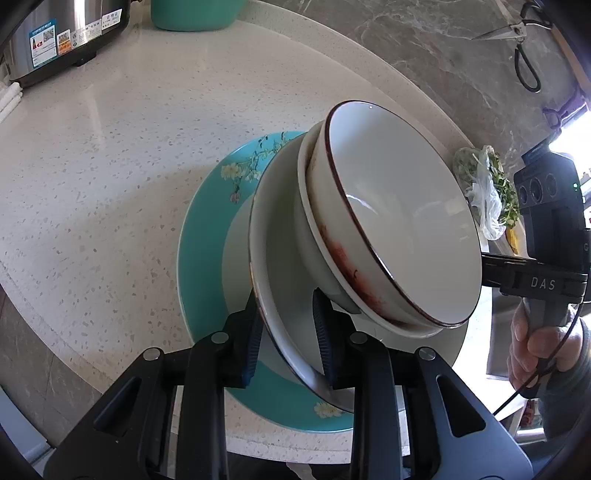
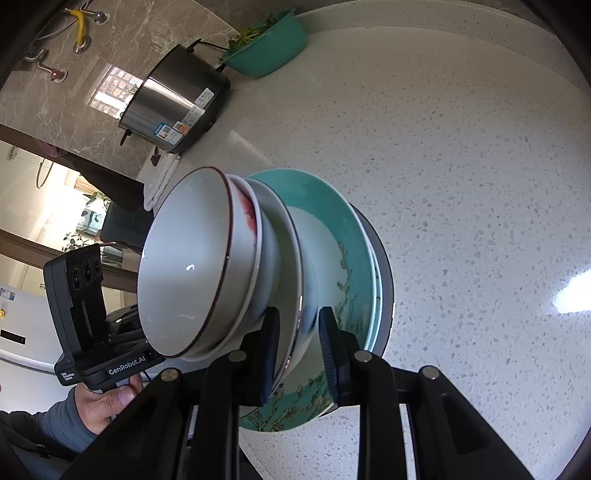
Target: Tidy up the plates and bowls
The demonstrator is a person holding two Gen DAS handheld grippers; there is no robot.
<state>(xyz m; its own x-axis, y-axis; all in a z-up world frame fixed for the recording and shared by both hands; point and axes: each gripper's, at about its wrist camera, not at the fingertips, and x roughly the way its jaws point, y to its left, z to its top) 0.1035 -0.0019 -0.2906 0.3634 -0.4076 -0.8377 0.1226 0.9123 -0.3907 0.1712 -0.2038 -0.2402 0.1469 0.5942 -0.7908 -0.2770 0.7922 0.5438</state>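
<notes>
Left wrist view: my left gripper (image 1: 288, 332) has its jaws pinched on the rim of the wide white bowl (image 1: 273, 236), one finger outside the wall and one inside. Two smaller bowls are nested within it, the innermost a brown-rimmed bowl (image 1: 399, 206) with red smears on its outer wall. The stack rests on a teal floral plate (image 1: 207, 229) lying on the speckled table (image 1: 110, 166). A steel cooker (image 1: 62, 33) stands at the far left edge, well apart.

Right wrist view: my right gripper (image 2: 295, 350) has its jaws straddling the same wide white bowl's rim on the opposite side; whether the pads press it I cannot tell. The teal plate sits beneath, with another plate's edge (image 2: 384, 280) under it. A green basin (image 2: 269, 40) of greens stands beside the cooker.
</notes>
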